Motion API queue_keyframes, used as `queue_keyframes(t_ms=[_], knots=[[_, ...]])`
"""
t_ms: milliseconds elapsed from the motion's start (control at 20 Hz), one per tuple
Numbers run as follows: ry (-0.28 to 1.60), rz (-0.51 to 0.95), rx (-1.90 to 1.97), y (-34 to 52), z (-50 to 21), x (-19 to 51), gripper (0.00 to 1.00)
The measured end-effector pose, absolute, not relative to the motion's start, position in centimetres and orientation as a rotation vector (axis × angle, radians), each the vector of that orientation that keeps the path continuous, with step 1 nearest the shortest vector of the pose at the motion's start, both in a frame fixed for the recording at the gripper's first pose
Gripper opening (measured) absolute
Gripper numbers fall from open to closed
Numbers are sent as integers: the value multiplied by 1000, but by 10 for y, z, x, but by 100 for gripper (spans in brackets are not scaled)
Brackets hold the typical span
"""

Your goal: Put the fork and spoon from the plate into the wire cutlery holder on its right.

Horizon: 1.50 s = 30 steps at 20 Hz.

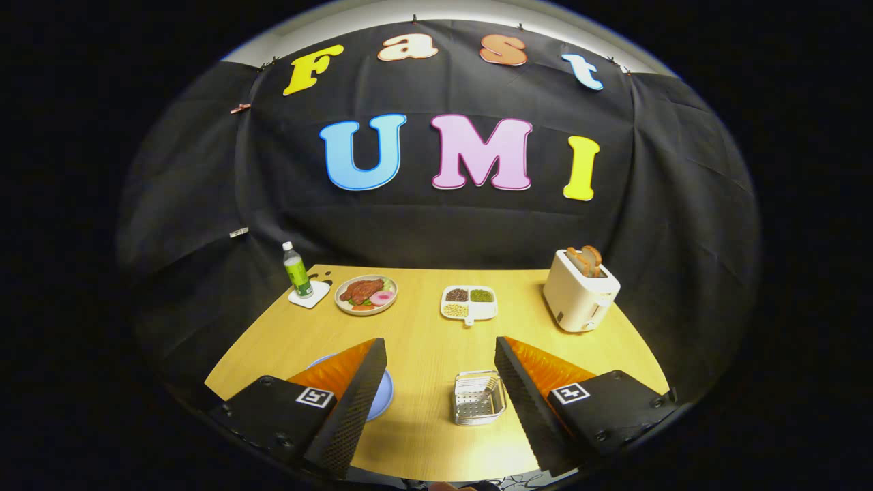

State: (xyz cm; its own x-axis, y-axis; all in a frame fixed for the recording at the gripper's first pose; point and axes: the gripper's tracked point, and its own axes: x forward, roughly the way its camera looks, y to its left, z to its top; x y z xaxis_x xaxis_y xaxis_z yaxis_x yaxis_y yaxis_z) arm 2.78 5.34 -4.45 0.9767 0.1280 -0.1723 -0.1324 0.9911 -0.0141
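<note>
My gripper (440,382) hangs wide open and empty above the table (423,341). The wire cutlery holder (479,397) seems to hold a utensil already; the blue plate (382,395) hides behind my left finger, contents unclear.

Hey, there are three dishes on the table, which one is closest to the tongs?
The blue plate, partly hidden behind the left finger of the open tongs. The food plate and divided dish sit farther back, toward the wall.
</note>
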Motion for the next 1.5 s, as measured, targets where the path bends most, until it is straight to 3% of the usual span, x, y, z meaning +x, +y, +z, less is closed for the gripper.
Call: queue_keyframes(t_ms=[900, 1400, 1500], knots=[[612, 331, -178, 178, -226, 80, 98], [834, 306, -204, 191, -300, 90, 81], [863, 287, -193, 192, -308, 96, 69]])
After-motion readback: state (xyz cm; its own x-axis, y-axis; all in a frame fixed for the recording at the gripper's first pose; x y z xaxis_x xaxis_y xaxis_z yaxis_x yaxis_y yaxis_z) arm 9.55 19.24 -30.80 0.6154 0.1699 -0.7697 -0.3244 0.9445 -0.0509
